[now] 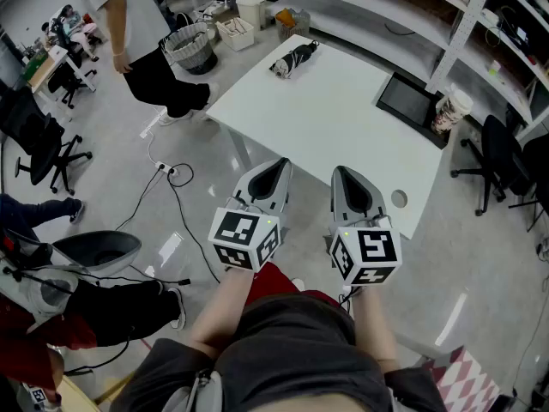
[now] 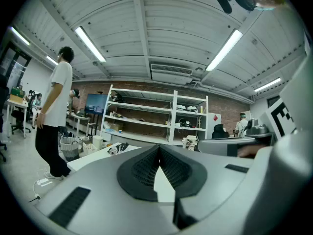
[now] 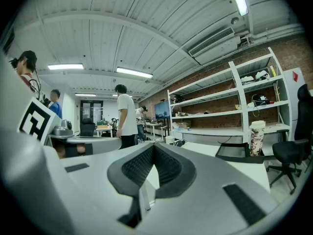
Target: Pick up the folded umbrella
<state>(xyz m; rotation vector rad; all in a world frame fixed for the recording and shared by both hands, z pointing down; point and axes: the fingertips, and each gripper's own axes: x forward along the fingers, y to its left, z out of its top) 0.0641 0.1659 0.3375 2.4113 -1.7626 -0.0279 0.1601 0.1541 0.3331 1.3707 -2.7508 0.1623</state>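
1. Shelving [image 1: 403, 11]: long pale-grey tiers along the brick wall behind the worktop, loaded with small clutter
2. Worktop [image 1: 343, 136]: white, rectangular, set at an angle to the wearer; one round cable hole near its closest corner
3. Standing person [image 1: 141, 33]: white top, black trousers, on the floor off the worktop's left end
4. Office chair [image 1: 502, 157]: black, on castors, just beyond the worktop's right side
5. Wire basket [image 1: 190, 48]: round, on the floor beside the standing person
6. Left tool [image 2: 158, 155]: held level in front of the wearer, short of the worktop's near edge; jaws pressed together, nothing between them
7. Right tool [image 3: 153, 148]: alongside the left one, near it but apart; jaws likewise closed to a seam and empty
8. Flat black panel [image 1: 412, 106]: lying on the worktop at its right edge
9. Folded umbrella [image 1: 293, 58]: black and white, lying on its side at the worktop's far corner, well apart from both tools and untouched
10. Paper cup [image 1: 449, 110]: patterned, upright, just beside the black panel at the worktop's right edge
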